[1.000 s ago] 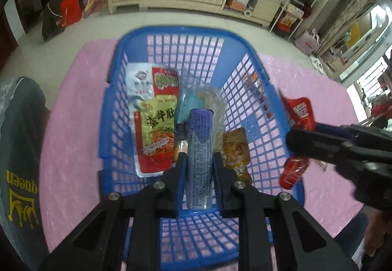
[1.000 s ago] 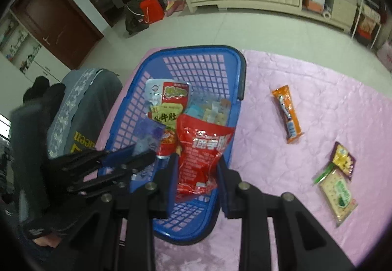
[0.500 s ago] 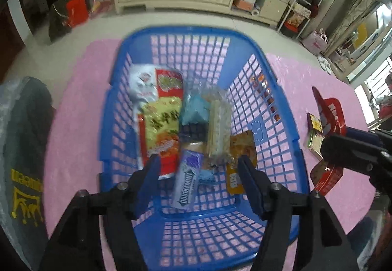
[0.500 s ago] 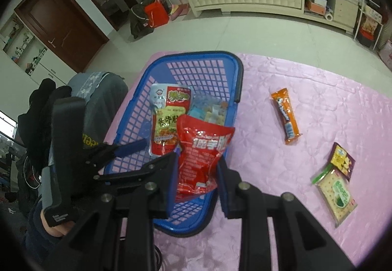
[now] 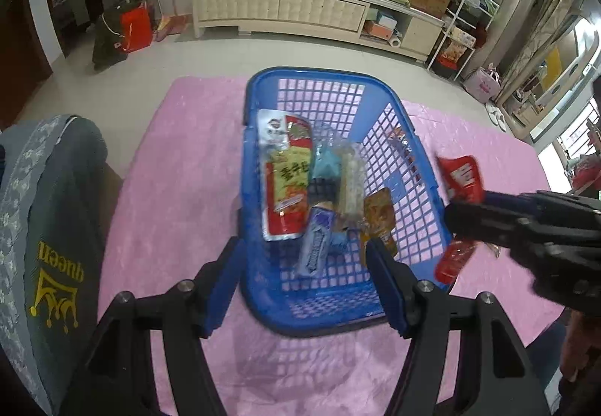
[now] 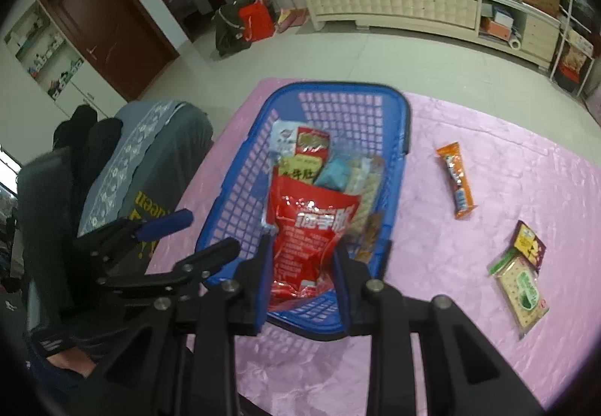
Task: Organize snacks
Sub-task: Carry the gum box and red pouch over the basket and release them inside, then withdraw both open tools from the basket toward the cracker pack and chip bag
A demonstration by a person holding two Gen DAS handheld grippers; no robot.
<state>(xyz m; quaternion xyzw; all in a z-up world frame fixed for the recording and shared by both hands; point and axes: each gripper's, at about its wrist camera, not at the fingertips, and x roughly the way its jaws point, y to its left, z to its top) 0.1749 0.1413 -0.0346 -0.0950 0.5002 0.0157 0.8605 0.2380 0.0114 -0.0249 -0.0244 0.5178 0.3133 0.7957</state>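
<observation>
Right gripper (image 6: 302, 260) is pinching red packet (image 6: 310, 228) above blue basket (image 6: 398, 138), left gripper (image 5: 306, 282) spreading empty; an early release is risking the packet missing the basket.

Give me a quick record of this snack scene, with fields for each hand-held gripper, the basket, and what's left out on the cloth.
left hand-held gripper: open, empty, above the near end of the basket
right hand-held gripper: shut on the red snack pouch, held over the basket
blue basket: on the pink cloth, holding several snack packets, including a purple packet
left on cloth: orange bar, green cracker pack, small dark packet
</observation>
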